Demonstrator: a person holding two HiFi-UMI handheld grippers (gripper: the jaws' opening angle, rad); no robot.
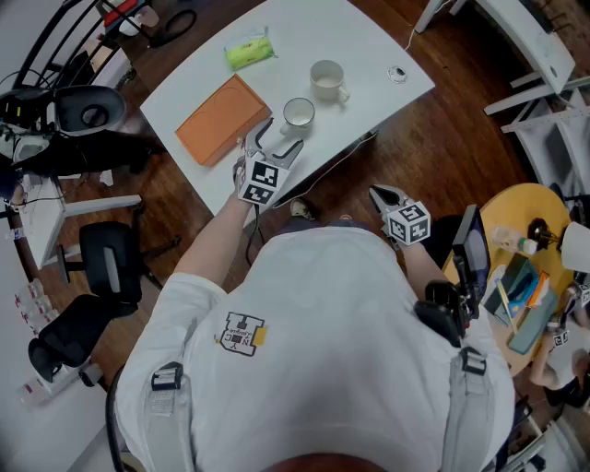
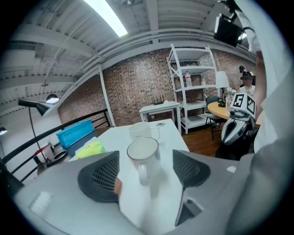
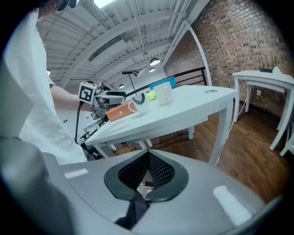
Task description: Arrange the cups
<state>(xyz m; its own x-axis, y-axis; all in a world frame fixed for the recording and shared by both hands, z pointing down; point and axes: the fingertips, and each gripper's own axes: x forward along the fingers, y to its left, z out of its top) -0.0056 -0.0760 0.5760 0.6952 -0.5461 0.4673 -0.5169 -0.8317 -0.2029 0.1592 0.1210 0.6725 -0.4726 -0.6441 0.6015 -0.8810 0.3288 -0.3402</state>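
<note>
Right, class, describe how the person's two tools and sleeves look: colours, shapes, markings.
Both the left tool and right tool have pale grey bodies, dark mesh-patterned pads and a white cube with black square markers. The person wears a white short-sleeved T-shirt with a small emblem on the back.

Orange pad [image 1: 221, 118], green pkt [image 1: 250, 51], on tbl [image 1: 304, 28]

Bright ceiling tube light [image 2: 106, 18], strong fisheye warp, near gripper parts blurred.
</note>
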